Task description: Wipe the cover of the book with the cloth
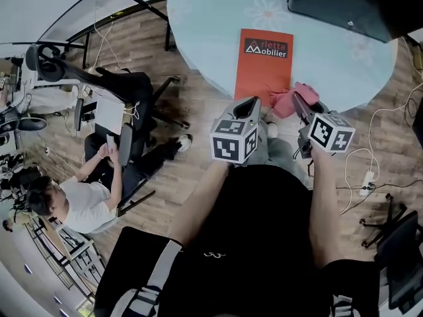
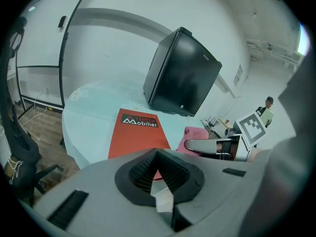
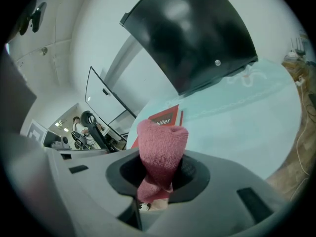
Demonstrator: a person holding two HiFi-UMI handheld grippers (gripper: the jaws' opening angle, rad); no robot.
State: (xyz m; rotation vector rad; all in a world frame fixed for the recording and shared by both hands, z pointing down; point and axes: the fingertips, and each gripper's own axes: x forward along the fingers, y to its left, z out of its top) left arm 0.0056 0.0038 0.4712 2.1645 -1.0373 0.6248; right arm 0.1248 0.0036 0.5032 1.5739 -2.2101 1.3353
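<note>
Closest to the person are the two tongs. The left tongs are closed with nothing in them. They hang just over the near edge of the table. The right tongs are closed tight on the pink cloth — a fat bunch of it pokes out past the tips. The cloth is by the near edge too, just beside the near right corner of the book. The book is red and lies flat with its cover up, reaching from the near edge toward the middle of the table.

I think the wiping has not begun. To do it well, bring the cloth down onto the cover and push it in long rows from side to side. Do not push too hard, or the book may slide. The empty left tongs could press on a corner to hold it.

Some things are hard to see. The near end of the book is hidden behind the left tongs, so I cannot tell if the cloth touches it. By the far edge sits a big black box — part of it is cut off.
</note>
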